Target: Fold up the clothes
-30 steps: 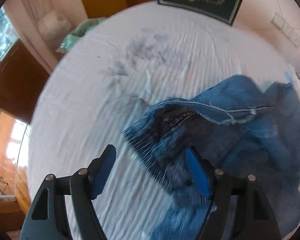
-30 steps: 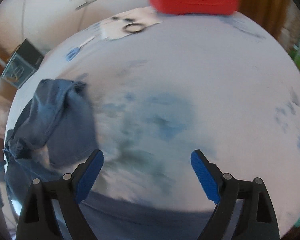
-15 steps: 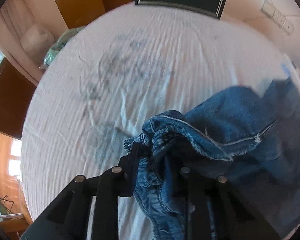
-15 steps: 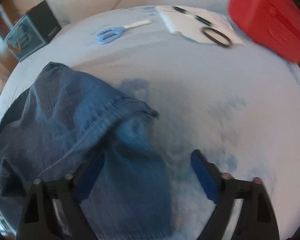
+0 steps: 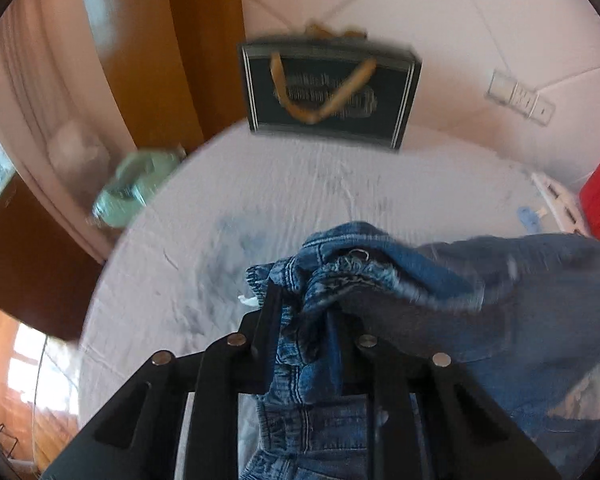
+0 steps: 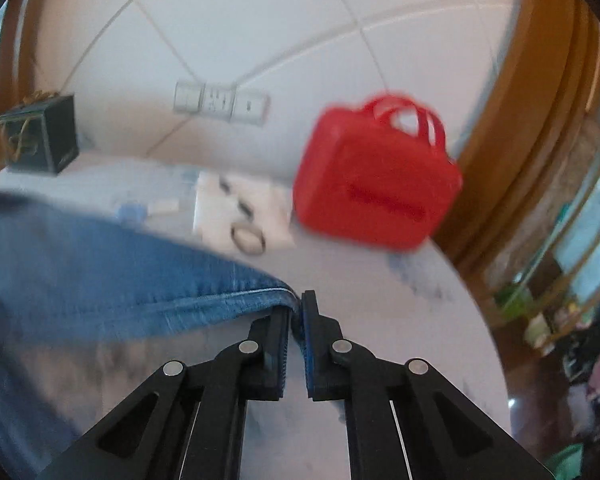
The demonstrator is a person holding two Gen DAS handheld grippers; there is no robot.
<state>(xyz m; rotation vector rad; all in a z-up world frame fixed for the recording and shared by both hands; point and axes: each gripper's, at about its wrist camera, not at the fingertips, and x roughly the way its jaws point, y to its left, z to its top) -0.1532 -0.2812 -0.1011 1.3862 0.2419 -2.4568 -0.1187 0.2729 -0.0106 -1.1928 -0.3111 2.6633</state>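
A pair of blue denim jeans (image 5: 480, 300) hangs between my two grippers above a round table with a white cloth (image 5: 228, 208). My left gripper (image 5: 306, 320) is shut on a bunched, stitched part of the jeans, which hides its pads. In the right wrist view my right gripper (image 6: 296, 312) is shut on a hemmed edge of the jeans (image 6: 120, 280), and the cloth stretches away to the left, lifted off the table (image 6: 380, 300).
A dark gift bag with gold handles (image 5: 328, 92) stands at the table's far edge by the tiled wall. A red bag (image 6: 376, 184), a white sheet with dark rings (image 6: 244, 216) and blue-handled scissors (image 5: 528, 216) lie at the back. A green object (image 5: 136, 188) sits at the left edge.
Both grippers were open a second ago; the left shut on the jeans first, then the right shut on the hem. Both have since lifted the jeans off the table.
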